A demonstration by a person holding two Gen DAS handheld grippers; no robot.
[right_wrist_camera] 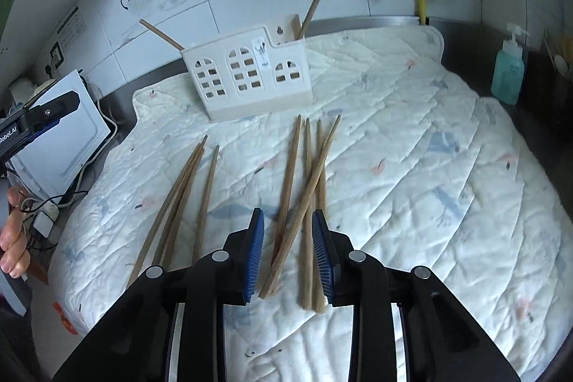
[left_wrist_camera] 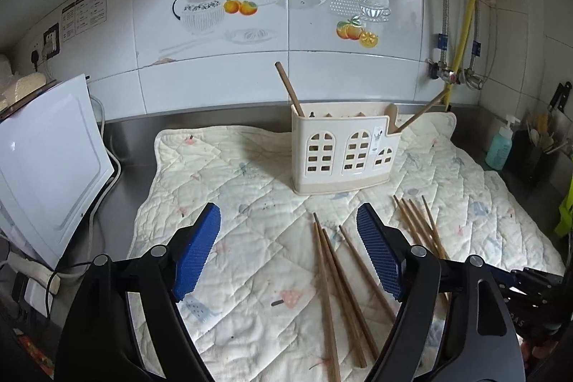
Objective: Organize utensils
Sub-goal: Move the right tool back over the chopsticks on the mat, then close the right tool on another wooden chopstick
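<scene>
Two sets of loose brown wooden chopsticks lie on the quilted cream cloth (right_wrist_camera: 412,149) spread over the steel desk (left_wrist_camera: 222,117): three (right_wrist_camera: 186,196) toward its left edge, four (right_wrist_camera: 304,188) crossed near the middle. The left tongs (left_wrist_camera: 288,253) hang released above the left set, touching nothing. The right tongs (right_wrist_camera: 288,253) stand narrowly parted astride the crossed four; whether the pads press on them cannot be told. At the cloth's far edge the cream plastic house-shaped utensil holder (right_wrist_camera: 247,74) stands upright, holding two leaning chopsticks.
</scene>
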